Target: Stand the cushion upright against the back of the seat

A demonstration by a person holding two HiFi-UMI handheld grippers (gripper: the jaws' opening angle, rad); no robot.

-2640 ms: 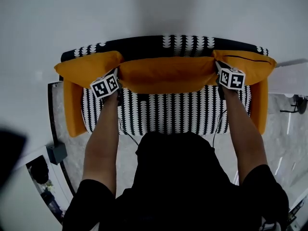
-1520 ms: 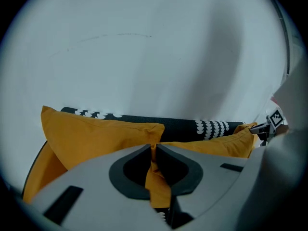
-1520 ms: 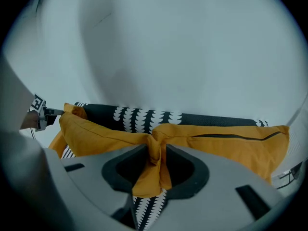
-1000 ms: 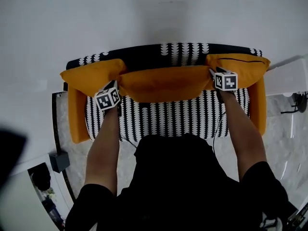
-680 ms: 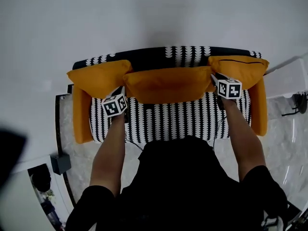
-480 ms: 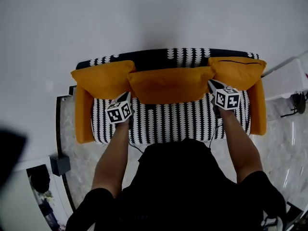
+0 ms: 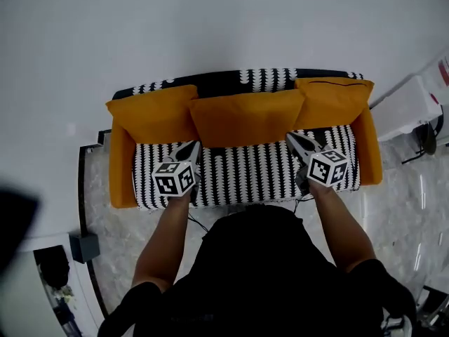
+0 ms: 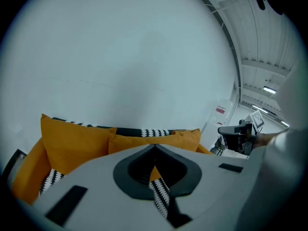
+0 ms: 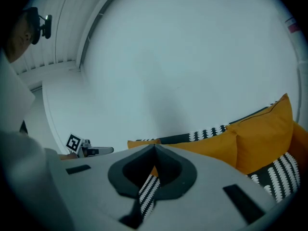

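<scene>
Three orange cushions stand upright against the sofa's back [image 7: 266,77]: the middle cushion [image 7: 247,116] [image 8: 139,141] [image 9: 207,146], the left cushion [image 7: 152,112] [image 8: 72,138] and the right cushion [image 7: 332,102] [image 9: 264,134]. My left gripper [image 7: 191,148] [image 8: 155,147] hovers over the striped seat [image 7: 242,174], clear of the cushions. Its jaws are closing to shut, with nothing between them. My right gripper [image 7: 291,139] [image 9: 155,147] hangs over the seat's right half, also apart from the cushions. Its jaws are closing to shut, empty as well.
Orange armrests [image 7: 121,170] bound the seat on both sides. A white unit [image 7: 414,104] stands right of the sofa and a small grey box [image 7: 83,246] sits on the marble floor at the left. A plain white wall rises behind the sofa.
Both grippers have drawn back from the cushion's ends, toward the person and upward. The right jaws have shut. All three cushions stay upright against the back.
</scene>
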